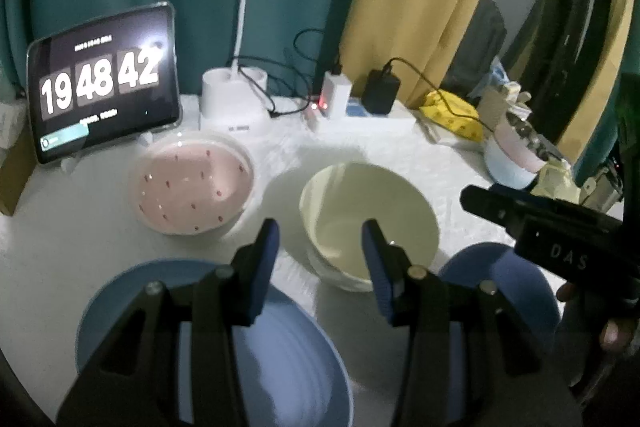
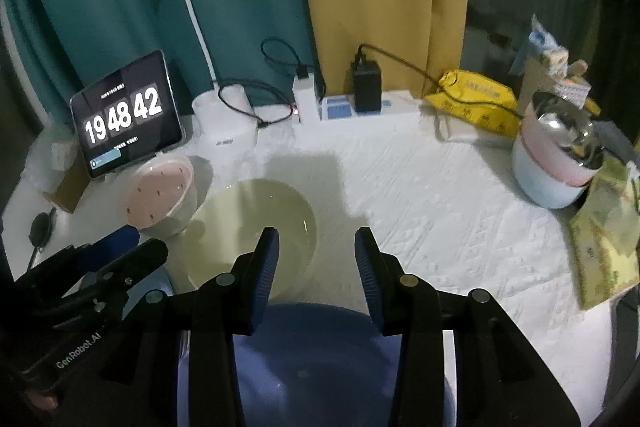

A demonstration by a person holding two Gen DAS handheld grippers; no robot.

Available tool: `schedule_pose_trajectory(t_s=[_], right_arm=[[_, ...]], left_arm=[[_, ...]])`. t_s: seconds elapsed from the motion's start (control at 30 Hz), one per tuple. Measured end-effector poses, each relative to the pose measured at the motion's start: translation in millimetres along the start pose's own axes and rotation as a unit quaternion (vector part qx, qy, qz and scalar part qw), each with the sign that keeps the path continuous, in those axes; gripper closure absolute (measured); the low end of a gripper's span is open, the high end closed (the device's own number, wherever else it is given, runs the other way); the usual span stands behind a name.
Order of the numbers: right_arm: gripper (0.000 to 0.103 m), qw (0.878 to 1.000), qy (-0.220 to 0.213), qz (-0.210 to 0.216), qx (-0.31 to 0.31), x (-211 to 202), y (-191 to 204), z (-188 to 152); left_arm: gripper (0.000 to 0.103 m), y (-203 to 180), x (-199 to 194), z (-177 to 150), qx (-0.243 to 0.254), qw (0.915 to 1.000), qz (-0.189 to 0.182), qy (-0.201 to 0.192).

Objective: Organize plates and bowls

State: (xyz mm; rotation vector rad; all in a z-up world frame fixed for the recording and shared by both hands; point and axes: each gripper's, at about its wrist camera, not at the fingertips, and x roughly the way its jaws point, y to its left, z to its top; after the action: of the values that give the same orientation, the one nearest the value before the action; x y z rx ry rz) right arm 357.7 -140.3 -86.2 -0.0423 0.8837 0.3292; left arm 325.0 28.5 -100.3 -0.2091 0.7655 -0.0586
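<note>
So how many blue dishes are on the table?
2. One blue plate lies below the left claw; a second blue dish lies below the right claw. Stacked ones could be hidden.

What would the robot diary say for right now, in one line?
left gripper: open, empty | right gripper: open, empty | cream bowl, pink bowl: on table, untouched

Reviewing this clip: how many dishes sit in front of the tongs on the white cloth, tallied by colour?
Blue dishes: 2, a wide ribbed blue plate and a blue bowl
Cream dishes: 1, a deep cream bowl
Pink dishes: 1, a pink red-speckled bowl with a white outside
Total: 4
</note>
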Motion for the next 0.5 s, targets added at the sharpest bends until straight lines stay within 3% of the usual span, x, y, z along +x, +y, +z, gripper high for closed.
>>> schedule_pose_trajectory(t_s=[0.23, 0.5], right_arm=[[0.062, 0.999, 0.045, 0.004, 0.017, 30.2, -5.5, -2.2], [0.062, 0.998, 0.067, 0.008, 0.013, 51.1, 0.5, -1.6]], left_arm=[[0.058, 3.5, 22.5, -0.5, -0.011, 0.9997, 0.008, 0.021], [0.059, 4.8, 41.7, -1.6, -0.015, 0.999, 0.012, 0.041]])
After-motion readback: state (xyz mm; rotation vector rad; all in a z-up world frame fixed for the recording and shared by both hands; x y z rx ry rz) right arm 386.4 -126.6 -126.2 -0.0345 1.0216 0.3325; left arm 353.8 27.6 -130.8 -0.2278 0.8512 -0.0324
